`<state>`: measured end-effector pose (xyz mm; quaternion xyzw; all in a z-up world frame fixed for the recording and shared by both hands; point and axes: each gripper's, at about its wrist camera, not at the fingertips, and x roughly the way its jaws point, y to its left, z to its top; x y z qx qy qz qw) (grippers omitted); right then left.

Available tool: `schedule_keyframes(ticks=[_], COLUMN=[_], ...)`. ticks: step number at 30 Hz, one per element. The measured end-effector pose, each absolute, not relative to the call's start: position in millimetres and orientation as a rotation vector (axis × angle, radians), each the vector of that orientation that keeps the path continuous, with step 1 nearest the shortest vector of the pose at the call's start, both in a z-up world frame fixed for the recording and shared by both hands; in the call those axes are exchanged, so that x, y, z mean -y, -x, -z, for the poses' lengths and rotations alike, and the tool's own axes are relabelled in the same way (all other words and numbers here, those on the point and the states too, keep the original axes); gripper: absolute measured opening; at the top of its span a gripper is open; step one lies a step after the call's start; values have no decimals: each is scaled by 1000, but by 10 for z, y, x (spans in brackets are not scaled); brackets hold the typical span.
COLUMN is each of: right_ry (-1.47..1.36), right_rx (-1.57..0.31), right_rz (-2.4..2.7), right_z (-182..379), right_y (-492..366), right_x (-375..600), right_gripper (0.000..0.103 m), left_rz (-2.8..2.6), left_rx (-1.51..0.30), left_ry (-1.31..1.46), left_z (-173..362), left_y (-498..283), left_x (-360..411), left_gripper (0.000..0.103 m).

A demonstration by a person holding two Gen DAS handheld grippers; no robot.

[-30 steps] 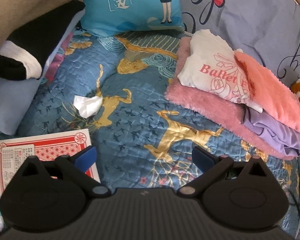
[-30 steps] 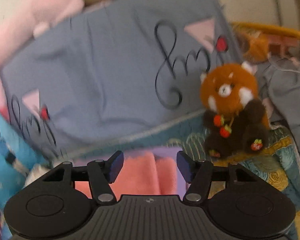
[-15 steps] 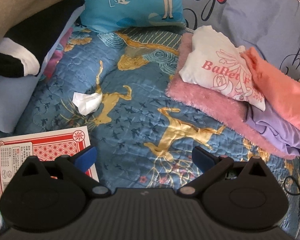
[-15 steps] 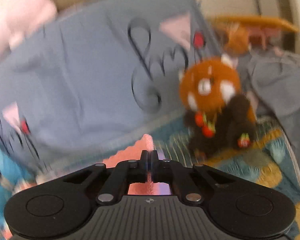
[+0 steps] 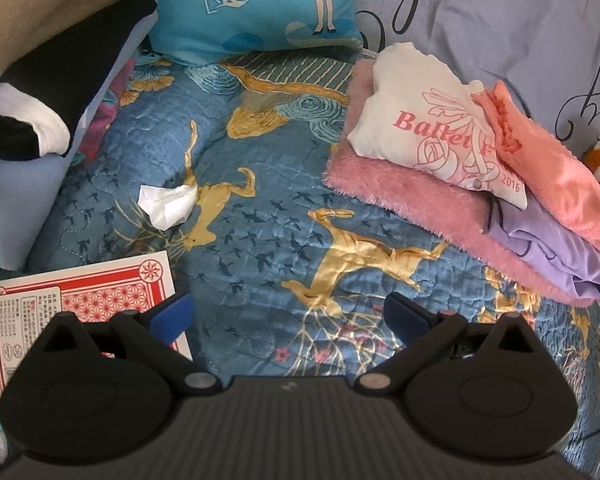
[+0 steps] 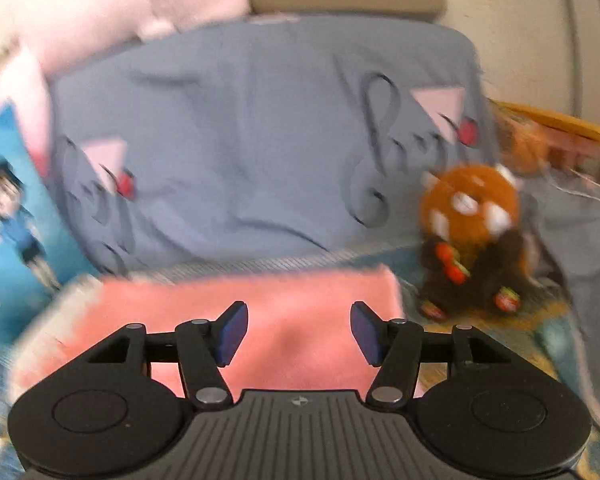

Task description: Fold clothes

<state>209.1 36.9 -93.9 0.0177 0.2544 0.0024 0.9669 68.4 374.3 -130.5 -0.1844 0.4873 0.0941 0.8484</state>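
Observation:
A stack of folded clothes lies at the right of the bed in the left wrist view: a fuzzy pink garment (image 5: 416, 200) at the bottom, a purple one (image 5: 556, 248), a white "Ballet" shirt (image 5: 428, 128) and a coral cloth (image 5: 556, 168) on top. My left gripper (image 5: 288, 316) hovers open over the blue quilt (image 5: 260, 240), holding nothing. In the blurred right wrist view my right gripper (image 6: 296, 332) hangs just above the coral cloth (image 6: 300, 312). Its jaws are opening, and its blue pads do not press on the cloth.
A crumpled white tissue (image 5: 166, 206) and a red-bordered printed sheet (image 5: 76, 300) lie on the quilt at left. A blue cartoon pillow (image 5: 256, 4), a grey-blue duvet (image 6: 260, 140) and a red panda plush (image 6: 472, 240) stand at the back. A black-and-white garment (image 5: 40, 92) rests far left.
The right gripper shut on the coral cloth's edge half a second ago, then opened and swung left, so the plush slid right. The coral cloth now lies flatter on the stack. The left gripper stayed put.

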Motion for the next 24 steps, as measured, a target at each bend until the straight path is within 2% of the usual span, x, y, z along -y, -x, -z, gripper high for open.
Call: schedule_keyframes(ticks=[2,4,7,9,11,13,17,24], right_ry=[-5,11,-78,-129,-147,-156,-165,-62], right_rx=[-625,-654,-603,-552,-511,-527,-644,-636], right_rz=[47,42,2,-24,-26,-22,5,30], right_z=[1197,1269,1005,788,619,537,486,384], right_y=[-2153,-2147,-1971,-1749,-1426,-1132,-738,-197], right_x=[-336,-277,-151,-78,-30,27,98,220], right_gripper=[57,57,58,69,90,96,99,103], left_rz=[-194,-182,-140,-111,-91,-101,-101,-34], left_rx=[-1022,-1008,-933,-889,-854,-846,-840,-798], left_ry=[397,411,381,344,294,230,97,-24], left_z=[1310,1322,1253,1149,1016,866,483,-227], left_y=[-675,-670,-642,-616,-596,-582,-541,-428], left_x=[-3753,-3762,-3685,-3577,-3413,-3205,-2678,-1828], left_gripper=[103,103,103,103,103,103,103,103])
